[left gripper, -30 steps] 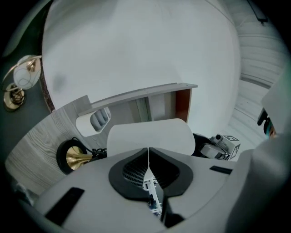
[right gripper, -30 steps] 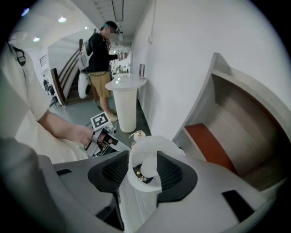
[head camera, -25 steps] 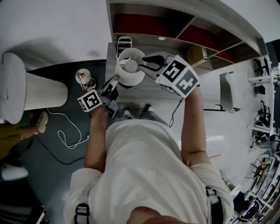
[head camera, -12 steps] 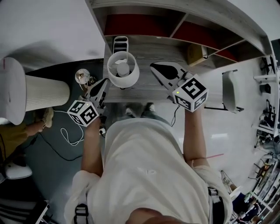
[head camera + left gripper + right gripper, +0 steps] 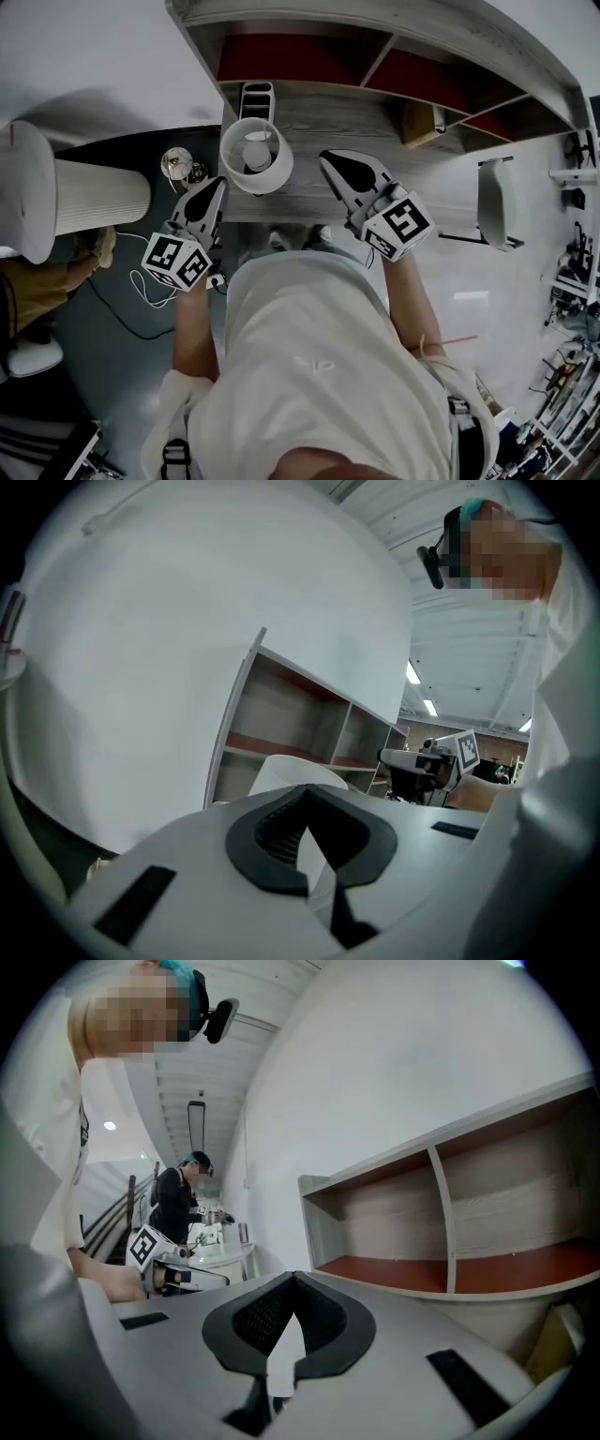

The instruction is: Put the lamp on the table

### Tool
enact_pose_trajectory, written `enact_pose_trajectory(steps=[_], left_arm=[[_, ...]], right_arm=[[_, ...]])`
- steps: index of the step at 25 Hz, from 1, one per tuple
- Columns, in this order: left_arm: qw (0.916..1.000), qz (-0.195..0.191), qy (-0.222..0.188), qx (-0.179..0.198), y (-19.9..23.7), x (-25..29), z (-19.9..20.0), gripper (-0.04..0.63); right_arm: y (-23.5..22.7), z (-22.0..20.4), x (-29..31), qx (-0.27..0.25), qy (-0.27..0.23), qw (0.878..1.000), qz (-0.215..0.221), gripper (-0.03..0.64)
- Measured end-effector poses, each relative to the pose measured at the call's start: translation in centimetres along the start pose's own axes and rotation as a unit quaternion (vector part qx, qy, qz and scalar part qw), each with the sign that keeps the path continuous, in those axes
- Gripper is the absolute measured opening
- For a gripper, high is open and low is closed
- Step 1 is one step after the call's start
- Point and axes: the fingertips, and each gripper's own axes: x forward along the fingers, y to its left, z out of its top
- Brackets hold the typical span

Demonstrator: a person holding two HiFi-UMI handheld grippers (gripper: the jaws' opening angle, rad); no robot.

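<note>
Left gripper [image 5: 217, 185], right gripper [image 5: 332, 161]: both closed, empty, beside lamp [image 5: 255, 156].

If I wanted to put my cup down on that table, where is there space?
The widest bare stretch of the table lies between the lamp and the tan box, beyond the right gripper. The left end is crowded: the lamp stands there with a white rack right behind it.
</note>
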Motion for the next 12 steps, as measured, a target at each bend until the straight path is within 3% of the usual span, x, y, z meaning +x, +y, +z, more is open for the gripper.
enact_pose_trajectory(steps=[7,12], left_arm=[[0.9996,-0.005,-0.017,0.021,-1.1,0.8,1.0,0.014],[0.9994,0.018,-0.028,0.008,-0.5,0.9,1.7,0.014]], right_arm=[[-1.2,-0.3,-0.6,-0.007,-0.017,1.000,-0.006,0.028],[-1.9,-0.4,-0.6,0.009,-0.027,0.999,-0.018,0.028]])
